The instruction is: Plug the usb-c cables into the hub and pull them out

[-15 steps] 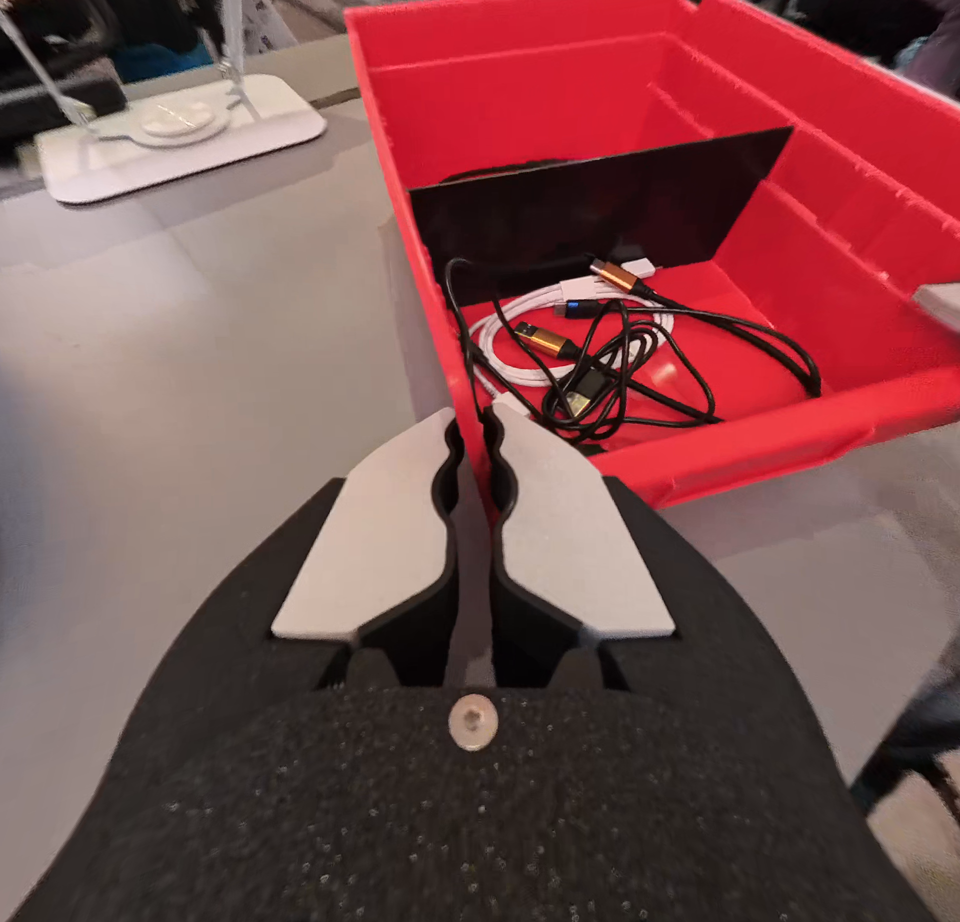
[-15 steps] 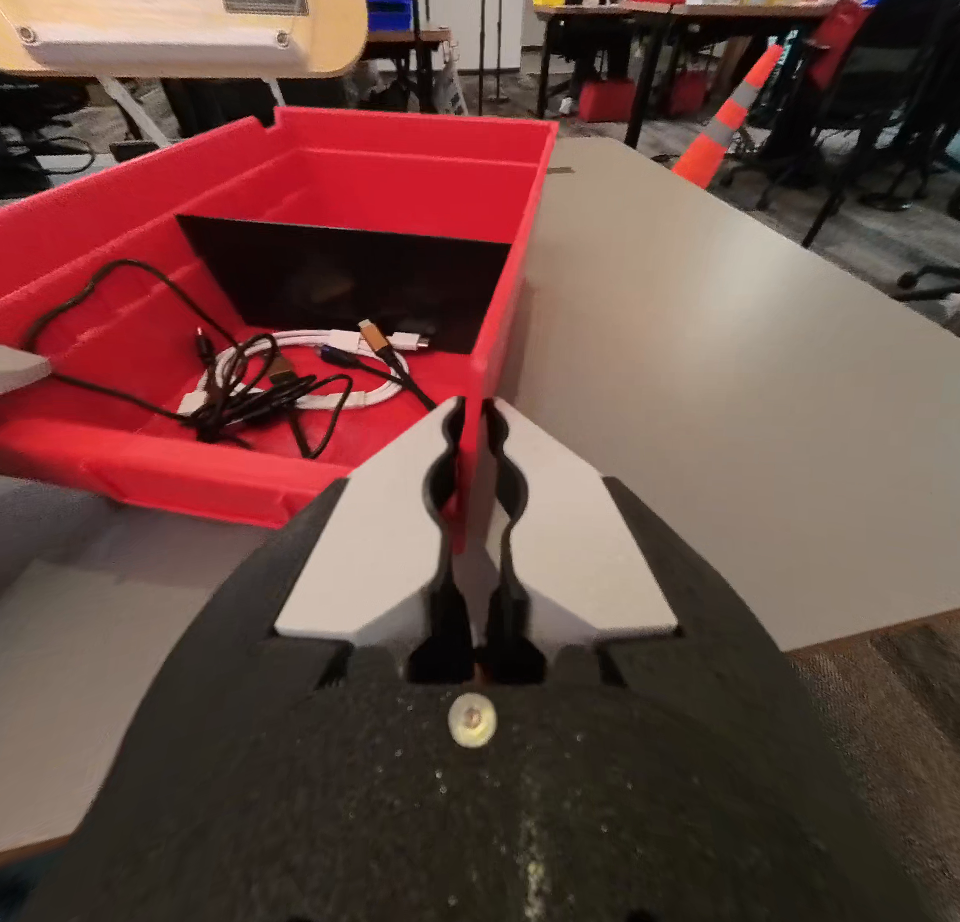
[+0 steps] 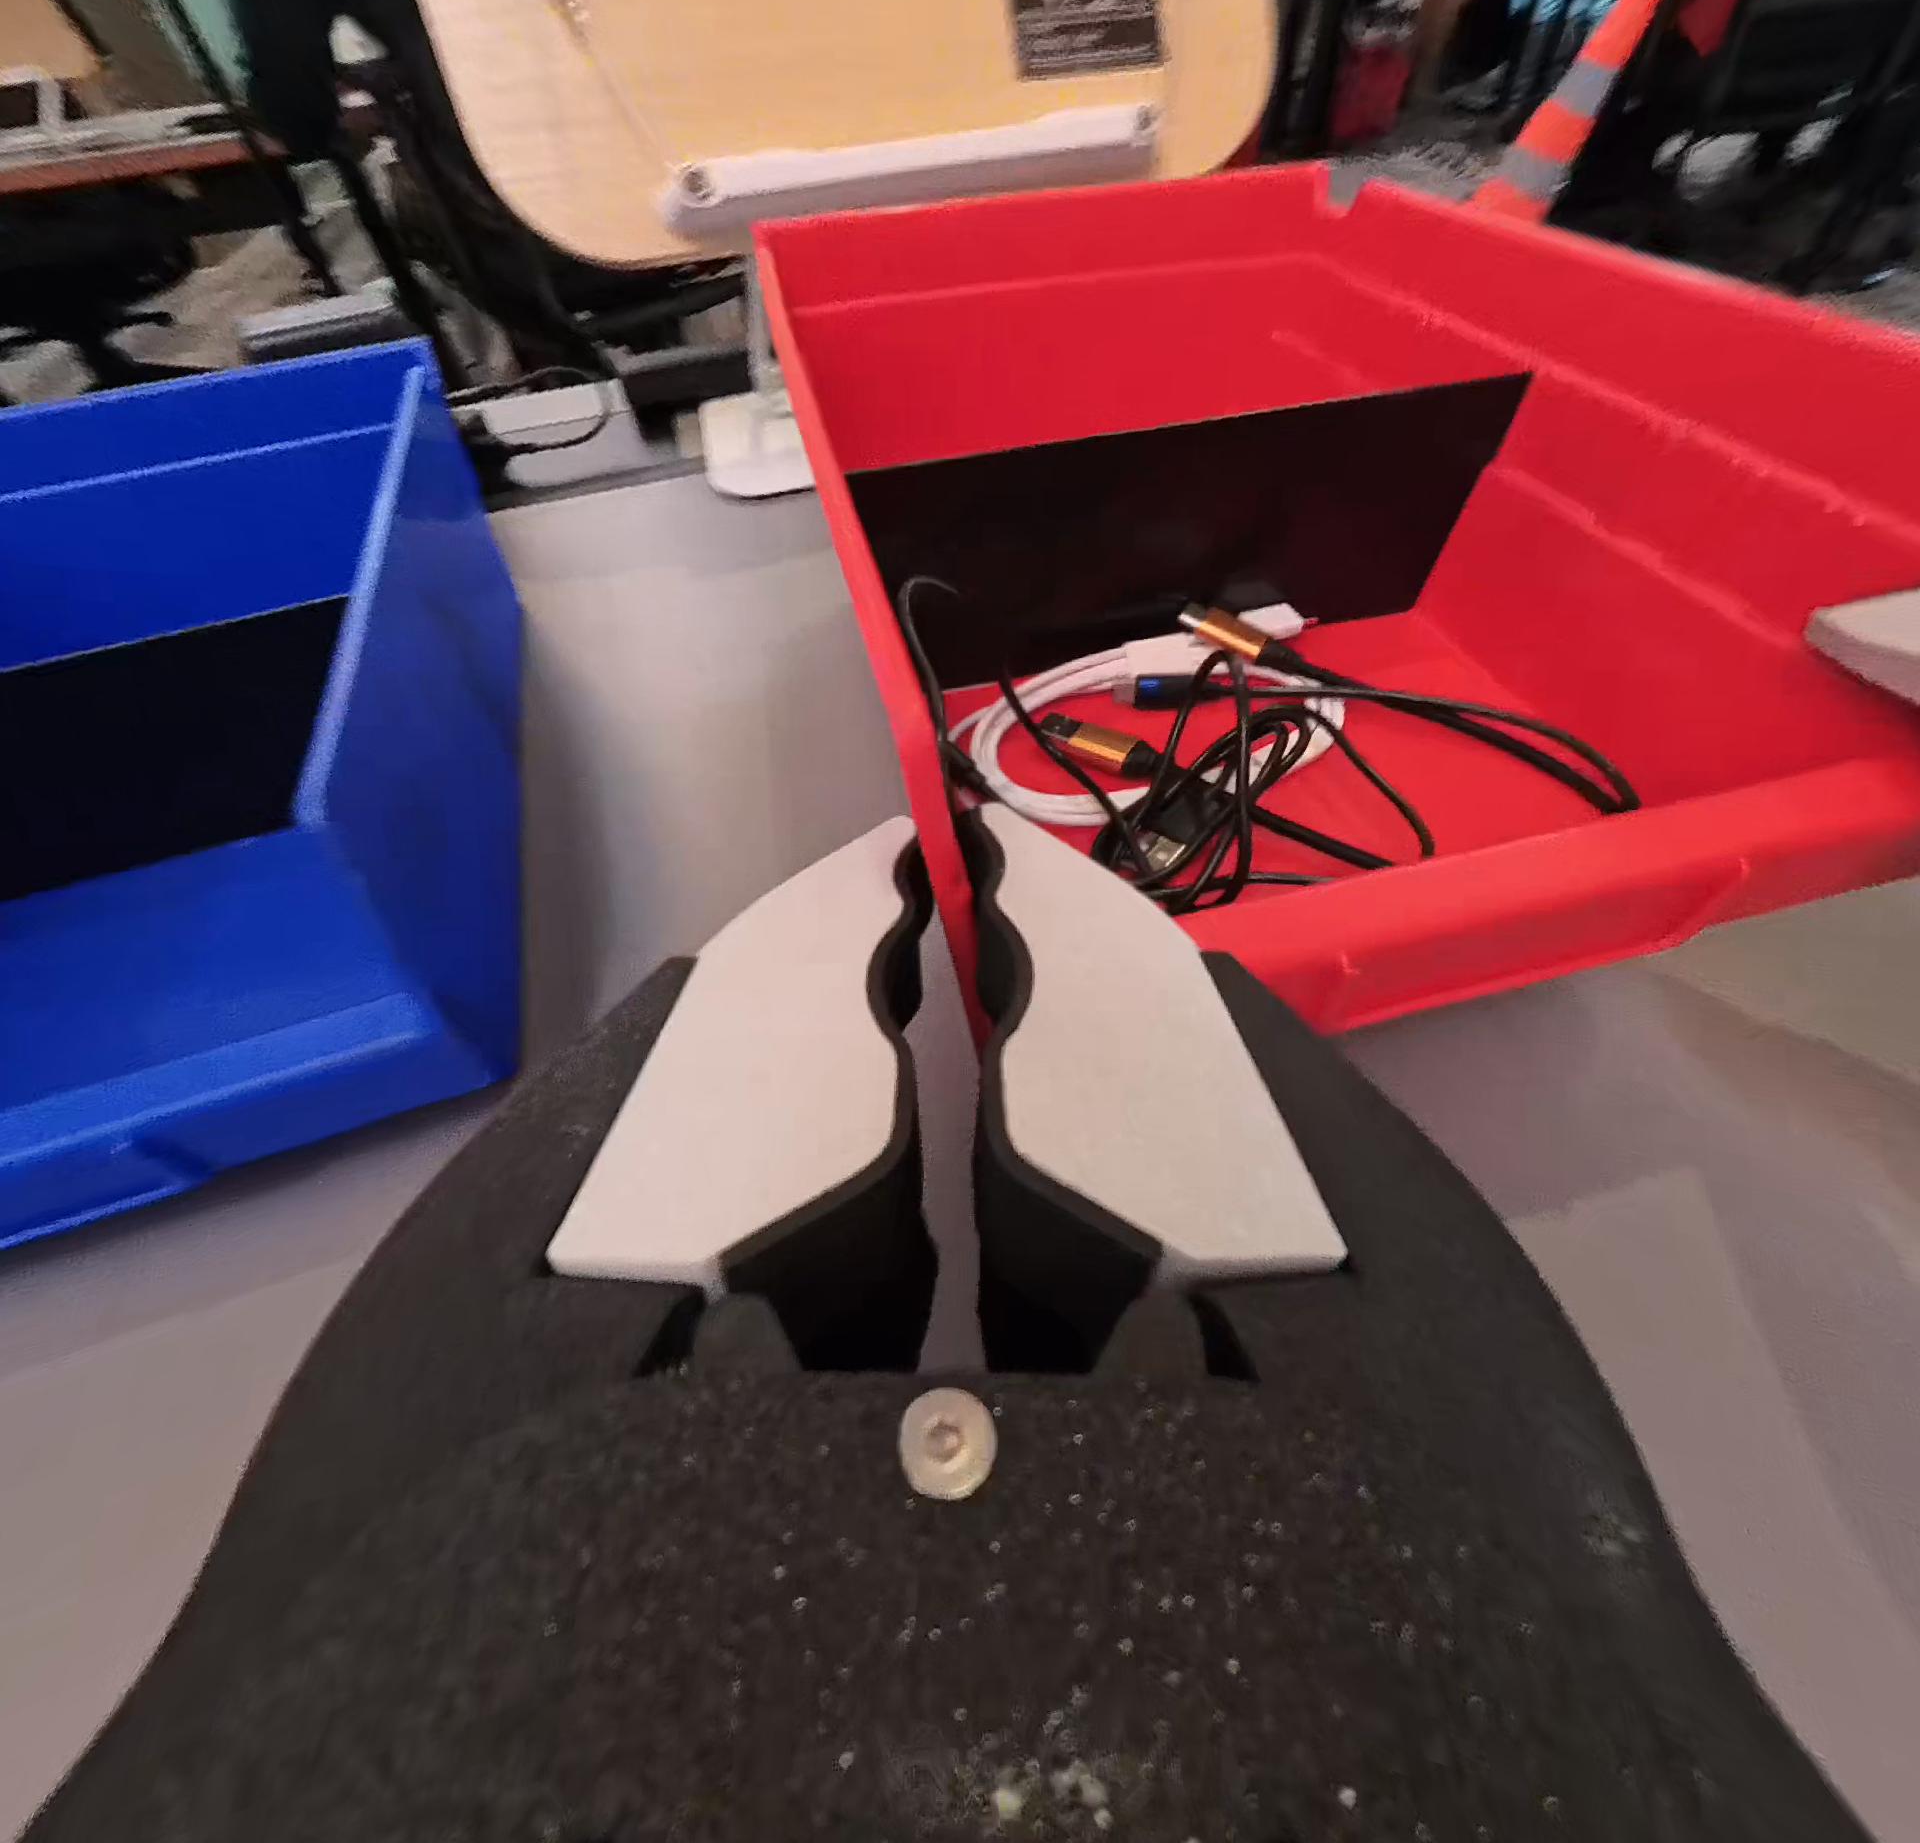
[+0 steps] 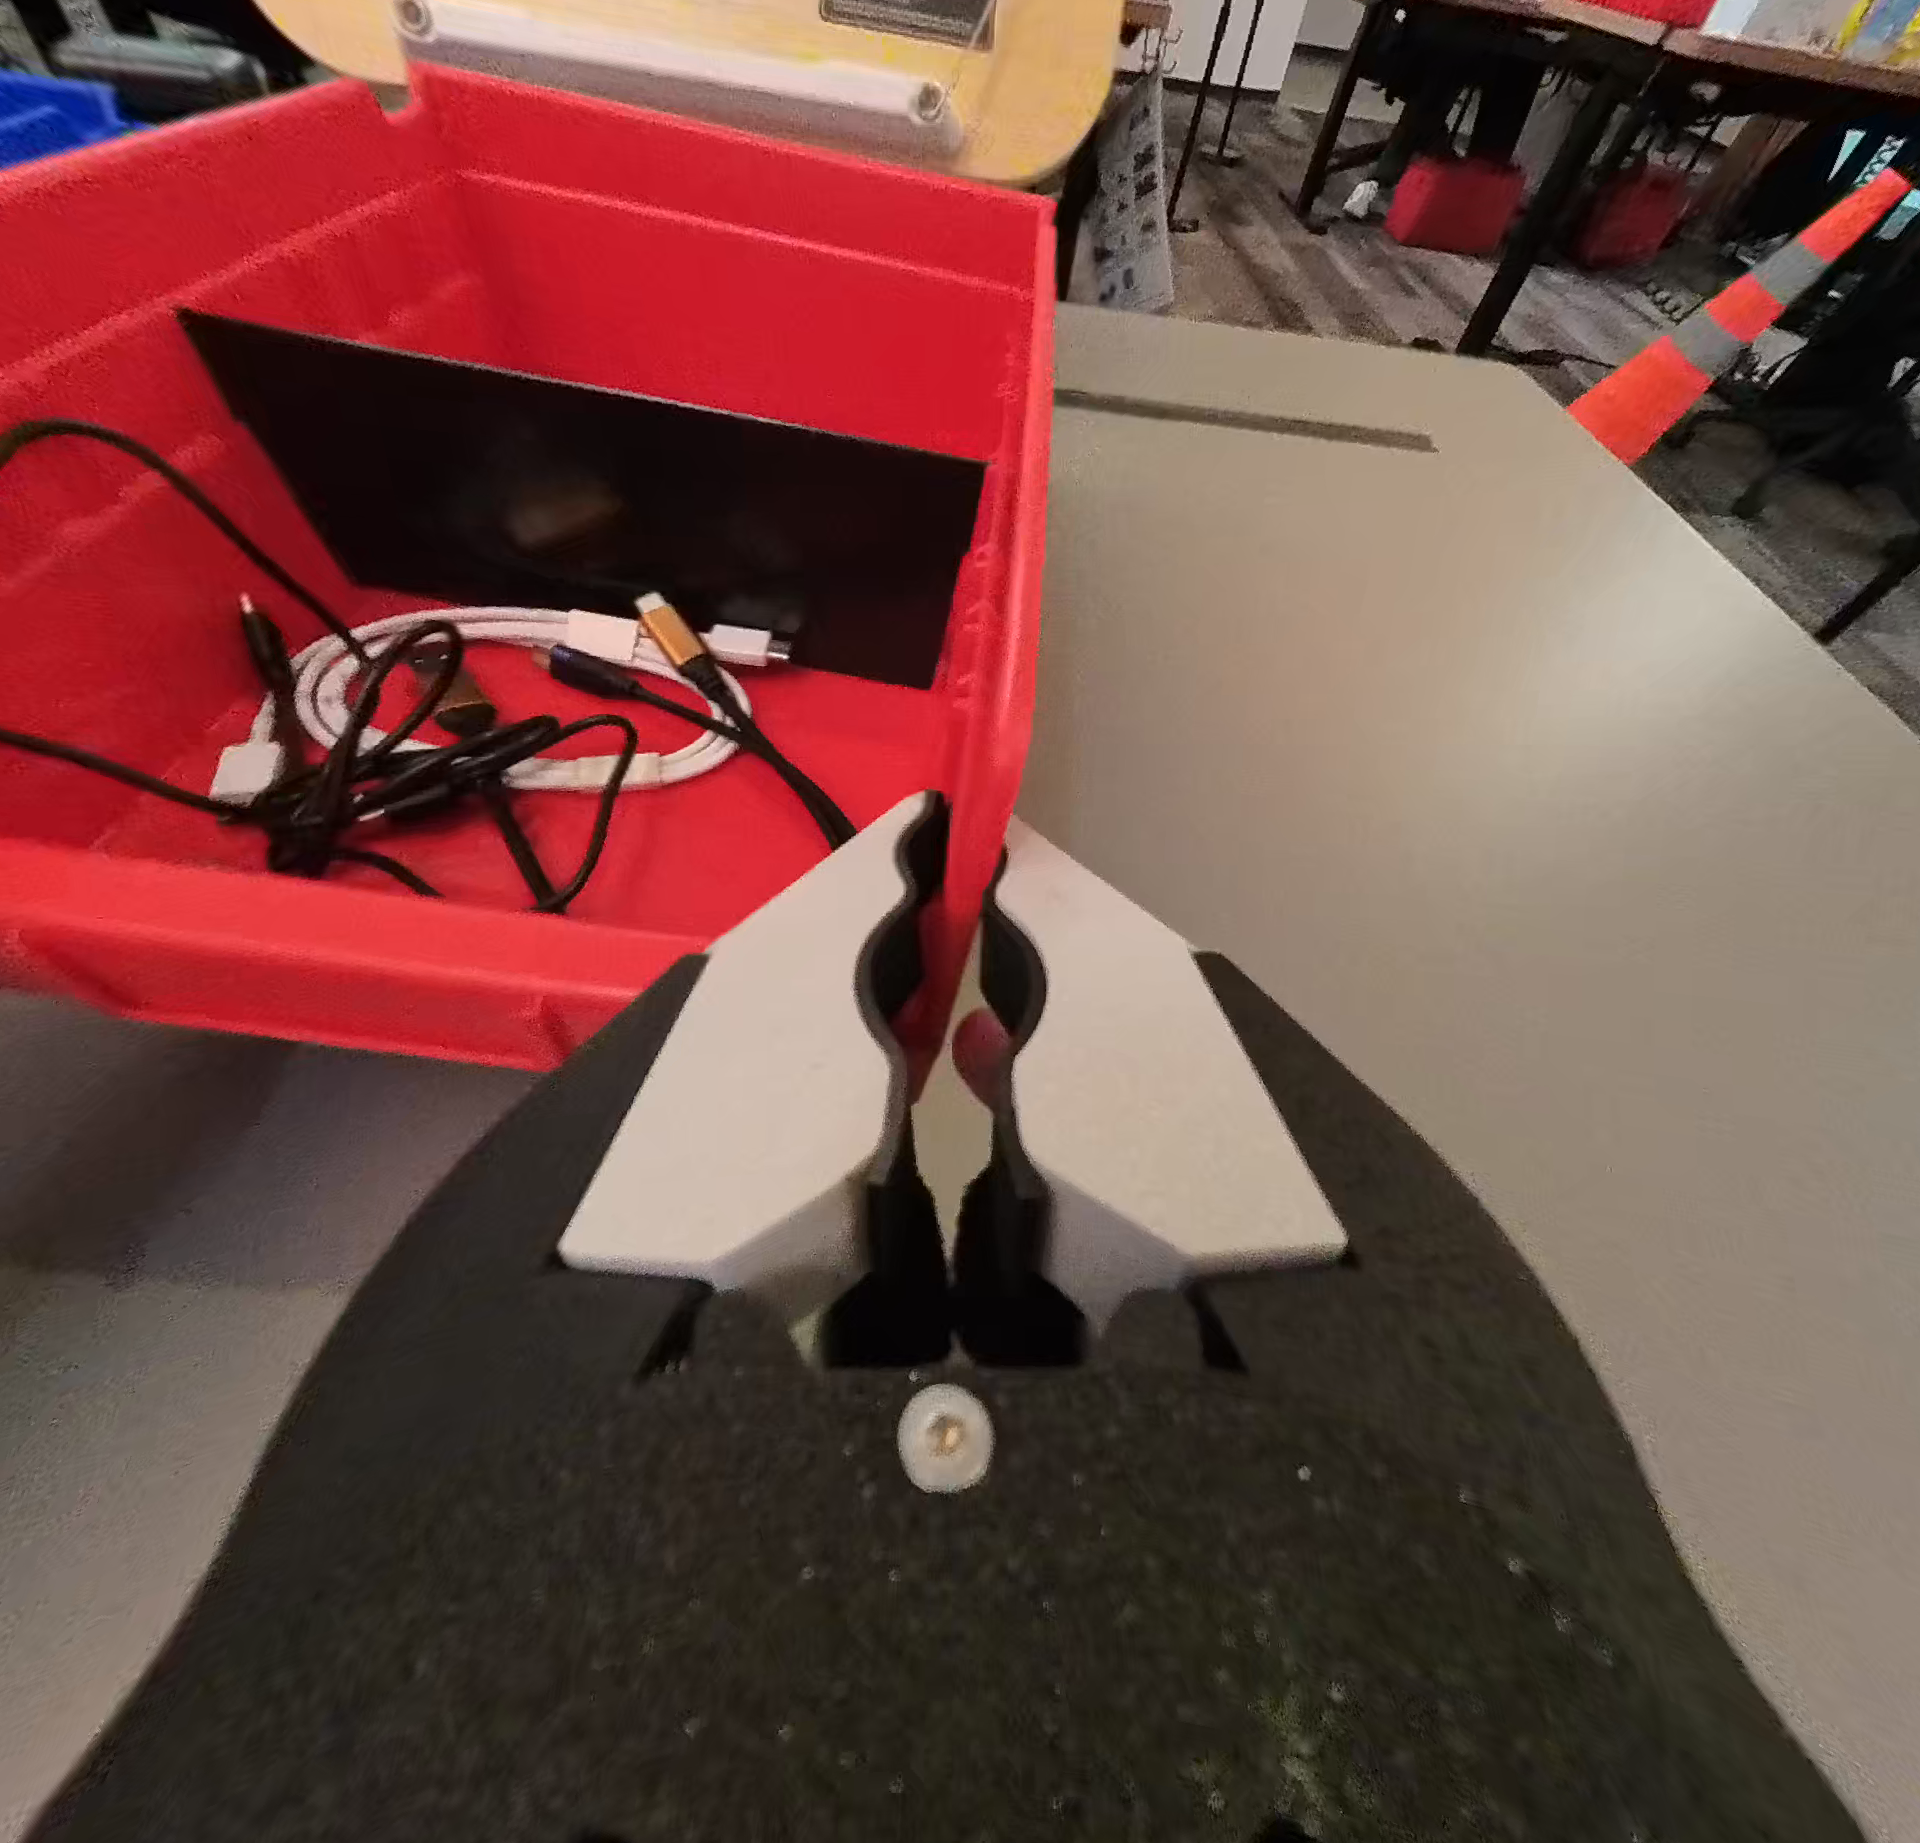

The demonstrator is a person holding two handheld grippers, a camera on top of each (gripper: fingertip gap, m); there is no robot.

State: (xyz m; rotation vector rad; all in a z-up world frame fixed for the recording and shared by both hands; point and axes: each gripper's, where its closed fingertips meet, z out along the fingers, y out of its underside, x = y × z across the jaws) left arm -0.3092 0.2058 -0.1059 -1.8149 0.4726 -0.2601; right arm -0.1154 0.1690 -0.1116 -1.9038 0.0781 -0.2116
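The red bin (image 3: 1558, 889) holds tangled cables (image 3: 1226, 754) (black and white). Left gripper (image 3: 948, 837) and right gripper (image 4: 966, 827) each pinch its side walls.

Red bin (image 3: 1455, 920) walls and black divider (image 4: 582, 505) fence in tangled cables (image 4: 436, 754)

Your left gripper (image 3: 948, 837) points forward and slightly down, its grey fingers (image 3: 769, 1045) drawn near each other with only a narrow slit between them, gripping nothing. Your right gripper (image 4: 961, 827) sits the same way, fingers (image 4: 1143, 1066) nearly together, empty. Its fingertip shows at the left view's right edge.
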